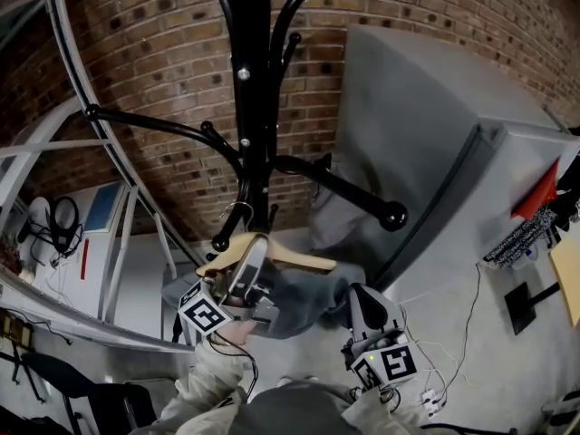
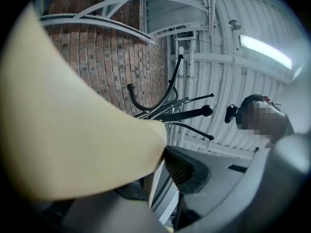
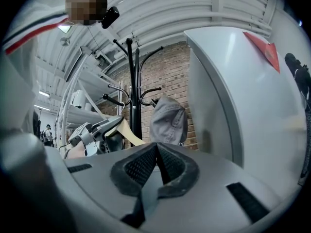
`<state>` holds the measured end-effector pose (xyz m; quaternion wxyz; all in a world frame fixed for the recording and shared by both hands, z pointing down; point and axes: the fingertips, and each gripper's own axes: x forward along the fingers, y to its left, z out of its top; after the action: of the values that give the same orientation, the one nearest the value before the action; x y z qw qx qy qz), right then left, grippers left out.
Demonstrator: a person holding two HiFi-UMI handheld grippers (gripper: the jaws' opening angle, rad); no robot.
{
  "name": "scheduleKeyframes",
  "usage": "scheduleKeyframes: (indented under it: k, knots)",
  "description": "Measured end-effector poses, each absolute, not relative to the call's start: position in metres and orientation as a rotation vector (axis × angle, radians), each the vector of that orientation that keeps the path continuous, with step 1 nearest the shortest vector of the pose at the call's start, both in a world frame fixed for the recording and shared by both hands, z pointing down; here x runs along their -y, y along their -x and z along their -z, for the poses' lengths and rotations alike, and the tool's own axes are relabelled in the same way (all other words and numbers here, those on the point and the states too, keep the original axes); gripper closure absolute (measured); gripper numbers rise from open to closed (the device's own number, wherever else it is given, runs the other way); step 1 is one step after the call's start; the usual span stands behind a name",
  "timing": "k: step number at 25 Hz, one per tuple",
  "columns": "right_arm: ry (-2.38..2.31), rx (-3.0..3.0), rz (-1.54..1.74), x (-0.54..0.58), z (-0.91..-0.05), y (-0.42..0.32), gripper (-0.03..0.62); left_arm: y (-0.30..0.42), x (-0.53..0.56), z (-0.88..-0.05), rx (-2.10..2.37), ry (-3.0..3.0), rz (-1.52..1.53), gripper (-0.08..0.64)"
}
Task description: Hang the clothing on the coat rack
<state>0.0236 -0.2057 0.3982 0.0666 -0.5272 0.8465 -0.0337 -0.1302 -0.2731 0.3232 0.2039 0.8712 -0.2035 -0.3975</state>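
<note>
Hanging step in hand, judging by the pose: clothing already on its hanger, not yet on the coat rack. Held low, just in front of the rack's pole, below the long ball-tipped arms. Grey-blue, soft, slumped in loose folds off both shoulders of the pale wooden hanger; likely to swing or slide if tipped. Wire hook poised just above a short lower peg, close to it but apparently not over it; hard to settle from the head view.

Left tongs clamped on the hanger's wooden shoulder, with cream wood tight against the ribbed pad in the left gripper view. Right tongs pressed together at the tips, at the garment's right edge. No cloth seen caught between the pads in the right gripper view, only a bluish sliver in the slit behind them, so probably empty.

Next, presumably: lift and steer the hook over a free peg, keep the hanger level, then ease the left grip off. Worth steadying the loose cloth with the right.

Round about: a grey cap hung beside the pole, a grey cabinet to the right, brick wall behind.
</note>
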Motion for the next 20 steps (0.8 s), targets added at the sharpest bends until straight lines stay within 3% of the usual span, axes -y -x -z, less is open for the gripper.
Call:
scheduleKeyframes:
  k: [20]
  knots:
    - [1.593, -2.562, 0.132, 0.2106, -0.4034, -0.0258, 0.569, 0.1279, 0.2773, -0.324, 0.515, -2.427, 1.135, 0.459]
